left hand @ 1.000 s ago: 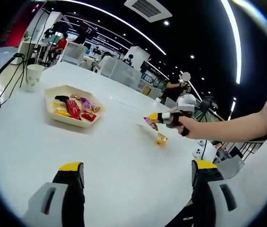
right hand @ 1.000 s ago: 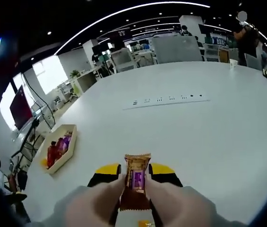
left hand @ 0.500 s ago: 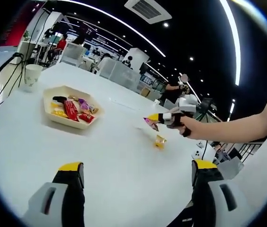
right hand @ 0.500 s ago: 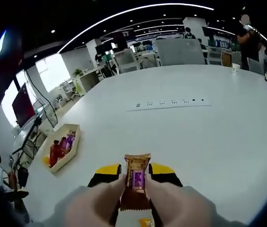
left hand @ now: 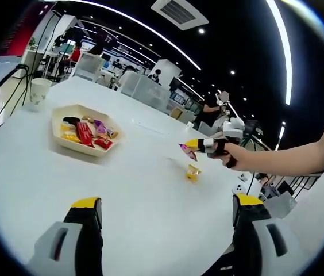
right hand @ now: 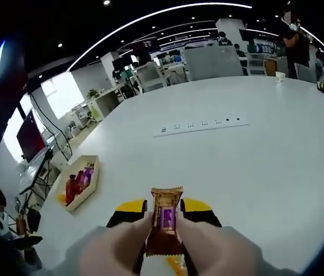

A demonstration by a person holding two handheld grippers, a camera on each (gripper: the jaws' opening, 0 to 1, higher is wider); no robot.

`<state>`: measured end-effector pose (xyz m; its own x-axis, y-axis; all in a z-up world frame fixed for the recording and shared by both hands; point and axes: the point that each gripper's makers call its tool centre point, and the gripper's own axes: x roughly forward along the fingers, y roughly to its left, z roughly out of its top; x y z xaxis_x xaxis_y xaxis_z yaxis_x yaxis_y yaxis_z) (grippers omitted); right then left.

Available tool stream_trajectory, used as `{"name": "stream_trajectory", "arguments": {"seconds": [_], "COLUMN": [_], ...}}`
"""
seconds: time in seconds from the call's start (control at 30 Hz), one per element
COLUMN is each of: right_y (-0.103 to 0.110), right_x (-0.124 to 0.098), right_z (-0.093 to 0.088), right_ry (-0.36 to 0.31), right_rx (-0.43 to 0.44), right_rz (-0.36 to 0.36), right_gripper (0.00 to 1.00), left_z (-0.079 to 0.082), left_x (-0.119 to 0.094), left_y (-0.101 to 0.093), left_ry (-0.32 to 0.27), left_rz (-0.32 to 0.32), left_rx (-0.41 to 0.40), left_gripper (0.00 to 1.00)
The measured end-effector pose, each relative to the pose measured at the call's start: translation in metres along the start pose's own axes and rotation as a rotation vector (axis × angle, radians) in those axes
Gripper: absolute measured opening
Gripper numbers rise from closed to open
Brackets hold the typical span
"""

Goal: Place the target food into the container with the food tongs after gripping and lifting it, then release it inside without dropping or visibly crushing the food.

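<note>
- Jaws of the right gripper (right hand: 163,214) pinch a brown-and-purple wrapped candy bar (right hand: 166,221); the left gripper (left hand: 168,208) is spread, empty.
- Carry it level (gently) to the cream hexagonal tray (right hand: 91,187) on the white counter (right hand: 254,155).

Right gripper clamped and raised; left gripper spread wide and low.

In the right gripper view, the right gripper (right hand: 165,211) has its yellow-tipped fingers (right hand: 130,206) drawn in against a wrapped snack bar (right hand: 166,221) that stands upright between them. In the left gripper view that same gripper comes in from the right, held in the person's hand (left hand: 238,156) on an outstretched bare forearm, up off the bench. The left gripper (left hand: 166,210) has its fingers (left hand: 85,203) well apart with nothing between them.
</note>
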<state>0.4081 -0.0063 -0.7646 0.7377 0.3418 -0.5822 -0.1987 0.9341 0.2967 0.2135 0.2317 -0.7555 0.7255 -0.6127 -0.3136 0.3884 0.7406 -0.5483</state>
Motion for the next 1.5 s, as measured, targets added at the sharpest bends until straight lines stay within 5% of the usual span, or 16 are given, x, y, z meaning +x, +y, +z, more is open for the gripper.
{"name": "stream_trajectory", "arguments": {"seconds": [0.4, 1.0, 1.5], "right_y": [0.002, 0.035, 0.070], "right_x": [0.004, -0.004, -0.038], "right_z": [0.009, -0.002, 0.021], "right_ry": [-0.003, 0.010, -0.103], "right_rx": [-0.011, -0.059, -0.072], "right_rz": [0.020, 0.037, 0.045], "right_gripper": [0.22, 0.22, 0.22], "left_z": [-0.003, 0.001, -0.007], "left_x": [-0.002, -0.018, -0.028], "left_y": [-0.001, -0.016, -0.015], "left_ry": [-0.002, -0.038, -0.034], "left_rz": [-0.009, -0.055, -0.120], "left_rx": [0.004, 0.041, 0.108], "left_gripper": [0.94, 0.98, 0.96]}}
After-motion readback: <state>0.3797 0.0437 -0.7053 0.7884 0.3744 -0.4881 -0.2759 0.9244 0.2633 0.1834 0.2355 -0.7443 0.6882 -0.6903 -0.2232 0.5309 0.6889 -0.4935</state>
